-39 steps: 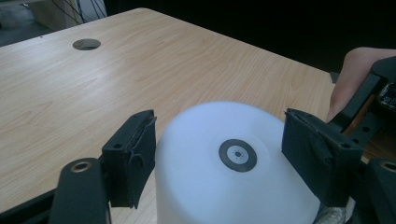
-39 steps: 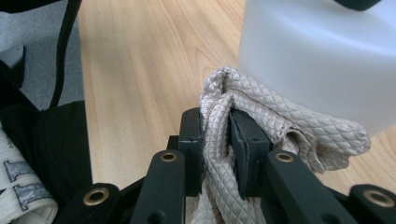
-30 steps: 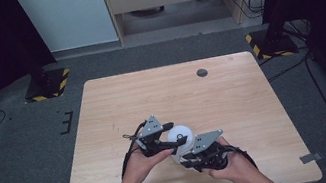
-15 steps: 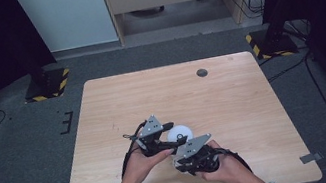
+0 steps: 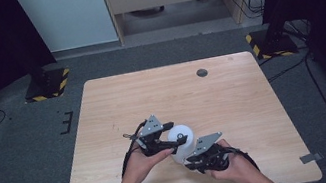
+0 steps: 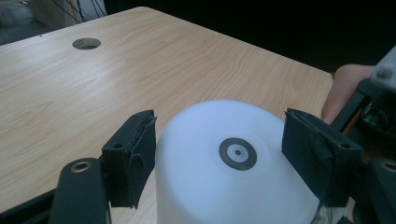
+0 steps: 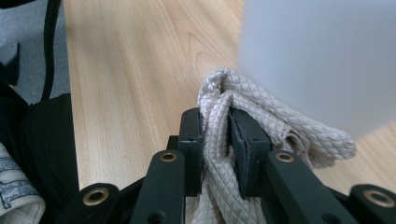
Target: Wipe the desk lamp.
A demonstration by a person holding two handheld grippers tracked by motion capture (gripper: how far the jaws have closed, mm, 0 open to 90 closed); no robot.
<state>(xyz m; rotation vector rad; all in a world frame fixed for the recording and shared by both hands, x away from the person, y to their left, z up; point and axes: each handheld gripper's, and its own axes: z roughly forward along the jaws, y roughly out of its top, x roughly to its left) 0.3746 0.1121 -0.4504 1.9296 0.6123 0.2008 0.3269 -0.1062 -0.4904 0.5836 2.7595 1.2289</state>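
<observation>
A white cup is held bottom-up and tilted over the front middle of the wooden table. My left gripper is shut on it. In the left gripper view its pads press both sides of the cup, whose base bears a small dark ring. My right gripper sits just right of and below the cup, shut on a beige quilted cloth. The jaws of the right gripper pinch a fold of it, and the bunched cloth touches the cup's wall.
A round cable hole lies at the table's far side. Bare wood spreads to the left, right and back of the hands. Two stand bases with yellow-black stripes rest on the floor beyond the far corners.
My right gripper with the cloth slid left against the cup, then came back right. The left gripper and the cup stayed still.
</observation>
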